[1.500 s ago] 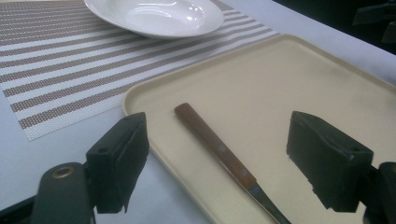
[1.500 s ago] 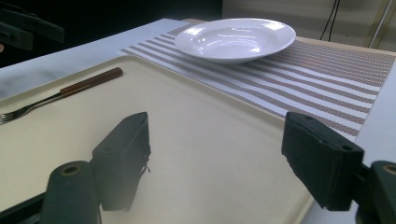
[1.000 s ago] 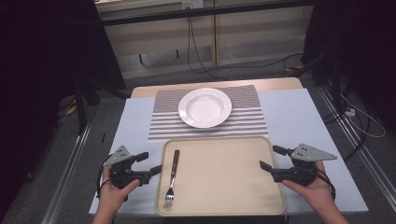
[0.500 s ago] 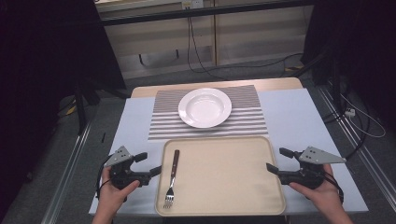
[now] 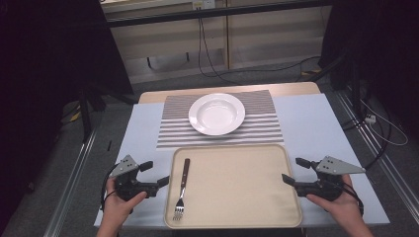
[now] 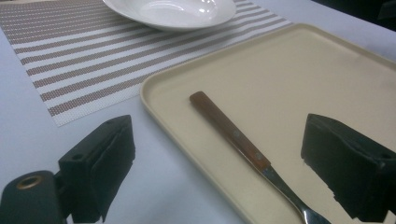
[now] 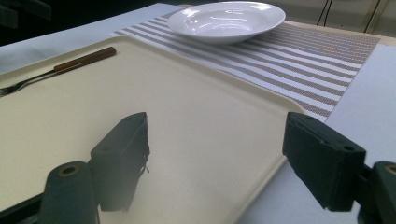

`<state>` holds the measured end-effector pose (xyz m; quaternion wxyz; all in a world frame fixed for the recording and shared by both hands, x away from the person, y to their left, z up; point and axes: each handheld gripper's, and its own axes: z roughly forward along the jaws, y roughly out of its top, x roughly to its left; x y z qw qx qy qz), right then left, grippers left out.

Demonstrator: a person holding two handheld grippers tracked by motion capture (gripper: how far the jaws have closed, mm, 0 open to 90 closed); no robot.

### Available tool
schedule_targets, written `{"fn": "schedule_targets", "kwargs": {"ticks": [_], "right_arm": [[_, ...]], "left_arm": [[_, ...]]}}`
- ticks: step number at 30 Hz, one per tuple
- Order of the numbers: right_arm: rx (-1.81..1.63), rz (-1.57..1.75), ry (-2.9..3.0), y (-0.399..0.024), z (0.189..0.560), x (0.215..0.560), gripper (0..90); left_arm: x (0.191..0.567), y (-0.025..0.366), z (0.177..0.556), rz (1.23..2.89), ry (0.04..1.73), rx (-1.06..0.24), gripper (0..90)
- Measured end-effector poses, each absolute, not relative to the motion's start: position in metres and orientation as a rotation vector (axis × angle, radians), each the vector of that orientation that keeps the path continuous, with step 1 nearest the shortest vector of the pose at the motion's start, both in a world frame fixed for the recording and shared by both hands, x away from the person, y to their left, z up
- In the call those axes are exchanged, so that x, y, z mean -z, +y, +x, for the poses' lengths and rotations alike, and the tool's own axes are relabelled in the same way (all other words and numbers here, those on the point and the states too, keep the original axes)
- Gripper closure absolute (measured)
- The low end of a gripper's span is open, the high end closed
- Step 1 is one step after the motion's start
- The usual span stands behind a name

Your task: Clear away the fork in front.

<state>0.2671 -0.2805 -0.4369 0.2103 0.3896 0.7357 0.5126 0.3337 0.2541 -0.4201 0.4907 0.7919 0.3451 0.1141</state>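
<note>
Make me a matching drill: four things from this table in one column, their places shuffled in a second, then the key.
1. fork
2. plate
3. left tool
4. right tool

A. on the striped placemat
B. at the tray's right edge, open
C. lying in the tray, near its left edge
D. beside the tray's left edge, open

Pairs: 1-C, 2-A, 3-D, 4-B

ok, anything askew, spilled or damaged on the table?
Nothing stands out. The white plate sits empty and centred on the striped placemat. The fork lies flat at the left side of the beige tray, roughly parallel to its edge. No spills or damage show. The left gripper and right gripper are open, beside the tray.
</note>
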Motion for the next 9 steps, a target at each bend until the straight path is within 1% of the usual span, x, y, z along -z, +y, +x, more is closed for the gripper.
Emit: {"fn": "schedule_targets", "kwargs": {"ticks": [9], "right_arm": [[-1.420, 1.082, 2.041, -0.2816, 0.2676, 0.4377, 22.9]], "left_arm": [[0.4210, 0.2510, 0.3349, 1.925, 0.834, -0.279, 9.2]]}}
